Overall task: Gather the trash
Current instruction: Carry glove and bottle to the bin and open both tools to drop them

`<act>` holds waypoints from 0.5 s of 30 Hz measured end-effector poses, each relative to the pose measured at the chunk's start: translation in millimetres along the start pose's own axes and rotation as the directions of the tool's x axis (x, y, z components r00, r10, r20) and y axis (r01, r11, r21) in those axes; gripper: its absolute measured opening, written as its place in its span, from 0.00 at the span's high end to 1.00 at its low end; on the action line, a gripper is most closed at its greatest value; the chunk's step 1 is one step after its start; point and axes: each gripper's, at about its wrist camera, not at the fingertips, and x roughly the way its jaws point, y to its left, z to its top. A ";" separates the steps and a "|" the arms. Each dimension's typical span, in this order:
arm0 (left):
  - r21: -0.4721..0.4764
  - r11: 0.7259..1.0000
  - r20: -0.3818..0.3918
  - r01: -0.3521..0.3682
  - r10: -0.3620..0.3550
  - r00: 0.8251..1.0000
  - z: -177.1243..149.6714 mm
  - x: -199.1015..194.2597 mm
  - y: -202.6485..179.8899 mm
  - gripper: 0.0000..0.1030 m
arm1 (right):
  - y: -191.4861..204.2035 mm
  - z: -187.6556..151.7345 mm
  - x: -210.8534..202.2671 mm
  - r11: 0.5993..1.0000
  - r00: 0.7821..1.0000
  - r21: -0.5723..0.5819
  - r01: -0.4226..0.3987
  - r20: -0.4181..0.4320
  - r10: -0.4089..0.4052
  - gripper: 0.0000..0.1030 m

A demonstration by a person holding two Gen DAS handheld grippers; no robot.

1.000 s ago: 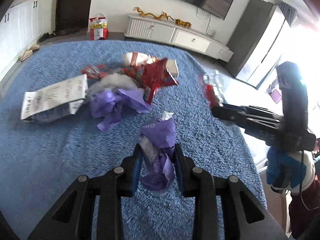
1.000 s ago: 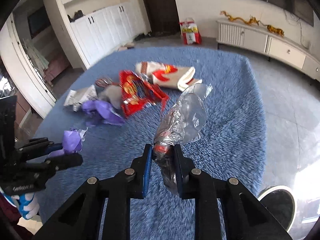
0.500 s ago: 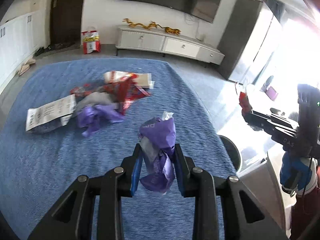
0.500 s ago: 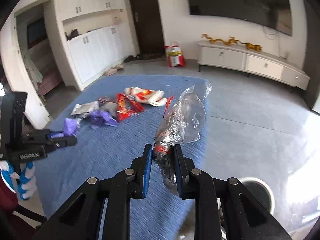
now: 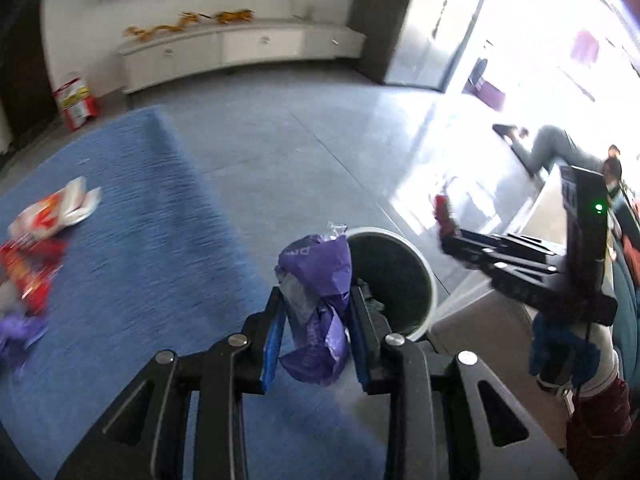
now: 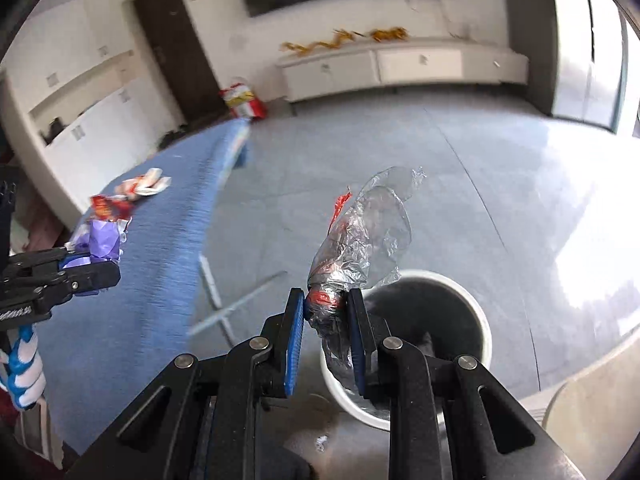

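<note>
My left gripper (image 5: 316,300) is shut on a crumpled purple wrapper (image 5: 316,280), held just left of a round white trash bin (image 5: 430,276) with a dark inside. My right gripper (image 6: 326,312) is shut on a crushed clear plastic bottle (image 6: 364,236) with a red label, held above the near left rim of the same bin (image 6: 482,320). In the left wrist view the right gripper (image 5: 444,236) hangs to the right of the bin. In the right wrist view the left gripper (image 6: 112,268) shows at far left with the purple wrapper (image 6: 102,240).
A blue table cover (image 5: 140,240) carries more litter: a red snack bag (image 5: 28,268), a white and red packet (image 5: 56,208) and a purple scrap (image 5: 20,332). Grey tiled floor (image 6: 360,152) surrounds the bin. A white low cabinet (image 5: 240,48) lines the far wall.
Both grippers have swung right, off the blue table and over to the white bin, each keeping its piece of trash. The bin has come into full view beside both.
</note>
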 end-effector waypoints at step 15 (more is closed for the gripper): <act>-0.018 0.998 -0.163 0.054 -0.057 0.985 46.6 134.3 -62.1 0.69 | -72.9 -6.6 71.2 0.990 0.990 0.117 0.082 -0.128 -0.067 0.74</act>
